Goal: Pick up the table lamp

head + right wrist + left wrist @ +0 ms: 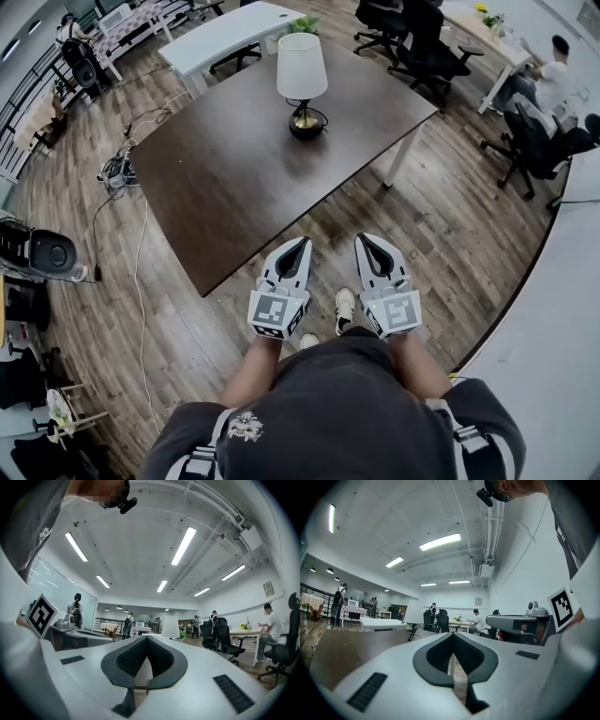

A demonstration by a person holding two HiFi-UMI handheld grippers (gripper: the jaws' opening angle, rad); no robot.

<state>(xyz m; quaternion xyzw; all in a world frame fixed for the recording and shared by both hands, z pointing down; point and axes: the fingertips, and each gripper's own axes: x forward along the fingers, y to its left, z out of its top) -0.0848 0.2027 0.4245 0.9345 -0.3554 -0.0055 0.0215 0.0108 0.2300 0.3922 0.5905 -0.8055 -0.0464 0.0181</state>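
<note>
The table lamp (302, 67) has a white shade and a black and gold base, and stands upright near the far edge of the dark brown table (225, 178). My two grippers hang side by side close to my body, short of the table's near corner and well away from the lamp. The left gripper (298, 247) is shut with nothing in it, and so is the right gripper (367, 242). The lamp (414, 613) shows small and far beyond the left gripper (452, 633) in its own view. The right gripper (146, 638) also sees the lamp (170, 626) at a distance.
A white table (225, 33) stands behind the brown one. Black office chairs (422, 47) and a seated person (548, 82) are at the back right. Cables and a power strip (117, 171) lie on the wood floor at left. A white counter (558, 328) runs along the right.
</note>
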